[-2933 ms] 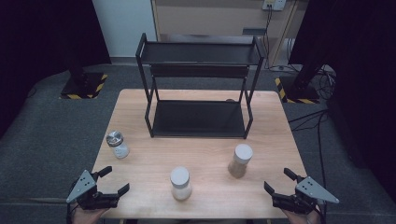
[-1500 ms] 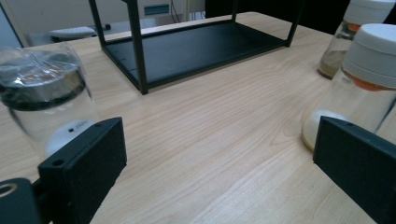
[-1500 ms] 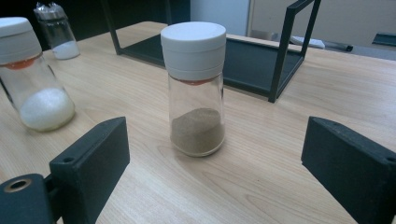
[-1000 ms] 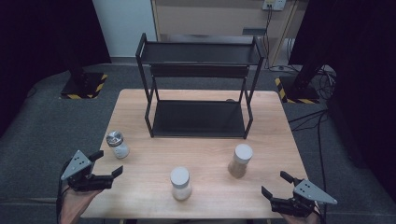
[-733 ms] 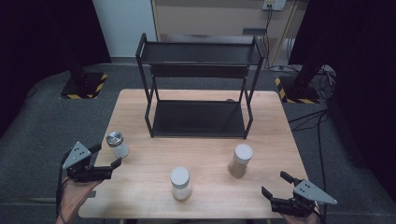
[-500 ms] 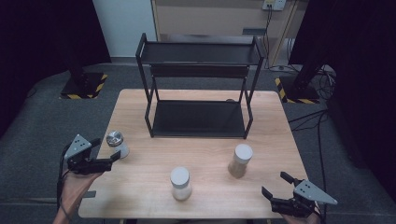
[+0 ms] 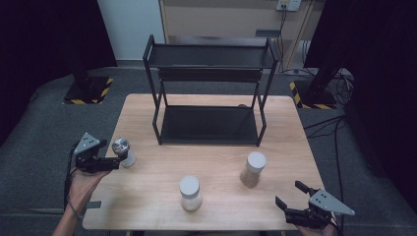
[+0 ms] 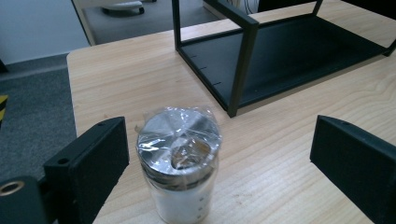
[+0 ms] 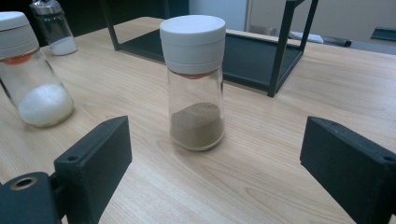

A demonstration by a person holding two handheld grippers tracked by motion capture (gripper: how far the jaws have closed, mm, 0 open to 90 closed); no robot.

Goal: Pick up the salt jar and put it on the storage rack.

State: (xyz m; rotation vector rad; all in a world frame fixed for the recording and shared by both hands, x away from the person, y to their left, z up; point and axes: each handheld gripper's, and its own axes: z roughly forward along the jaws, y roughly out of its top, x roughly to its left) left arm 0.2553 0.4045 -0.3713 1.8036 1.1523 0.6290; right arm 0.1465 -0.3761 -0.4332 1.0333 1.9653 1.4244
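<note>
Left gripper (image 7: 116, 161) advanced to silver-capped shaker (image 7: 122, 151), jaws spread; right gripper (image 7: 290, 201) unmoved, jaws spread.

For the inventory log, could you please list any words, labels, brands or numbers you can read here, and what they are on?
None can be read: the three jars, metal-lidded, brown-filled and white-filled, carry no label, and the rack and table bear no print.

You've got three jars on one surface (image 7: 147, 113): one metal-lid jar (image 7: 124, 151), and two white-lid jars, one with white powder (image 7: 190, 192), one with brown powder (image 7: 253, 168). One black rack (image 7: 209, 88). Two claws: left claw (image 7: 117, 161), right claw (image 7: 288, 196).
</note>
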